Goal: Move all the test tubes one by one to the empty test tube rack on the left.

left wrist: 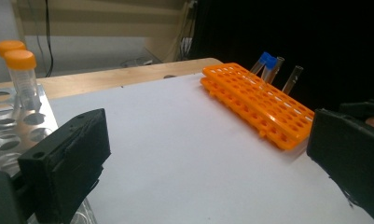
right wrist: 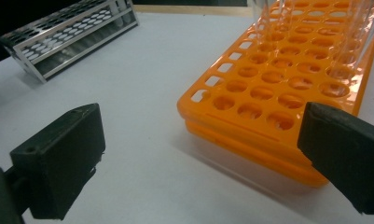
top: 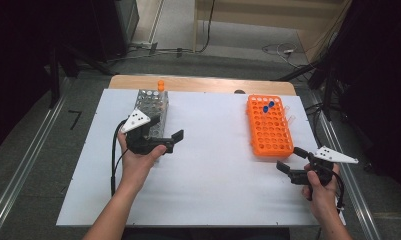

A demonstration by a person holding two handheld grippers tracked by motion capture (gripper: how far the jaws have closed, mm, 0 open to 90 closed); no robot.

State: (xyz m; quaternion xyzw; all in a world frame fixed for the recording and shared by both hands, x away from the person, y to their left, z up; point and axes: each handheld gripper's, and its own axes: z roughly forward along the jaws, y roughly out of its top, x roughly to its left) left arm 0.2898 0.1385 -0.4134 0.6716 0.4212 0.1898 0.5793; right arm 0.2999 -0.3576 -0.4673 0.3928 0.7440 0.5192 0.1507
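Your left gripper [top: 172,140] hangs open and empty beside the metal rack [top: 152,106], your right gripper [top: 291,161] open near the orange rack [top: 269,127], likely ready to move tubes [top: 268,106] between them.

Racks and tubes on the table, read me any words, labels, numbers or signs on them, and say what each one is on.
There is no readable text.
Orange rack: no lettering or numbers visible on it.
Metal rack: bare, no label visible.
Orange-capped tubes: nothing legible on caps or walls.
Blue-capped tubes: too small to show any marking.
White sheet: blank.
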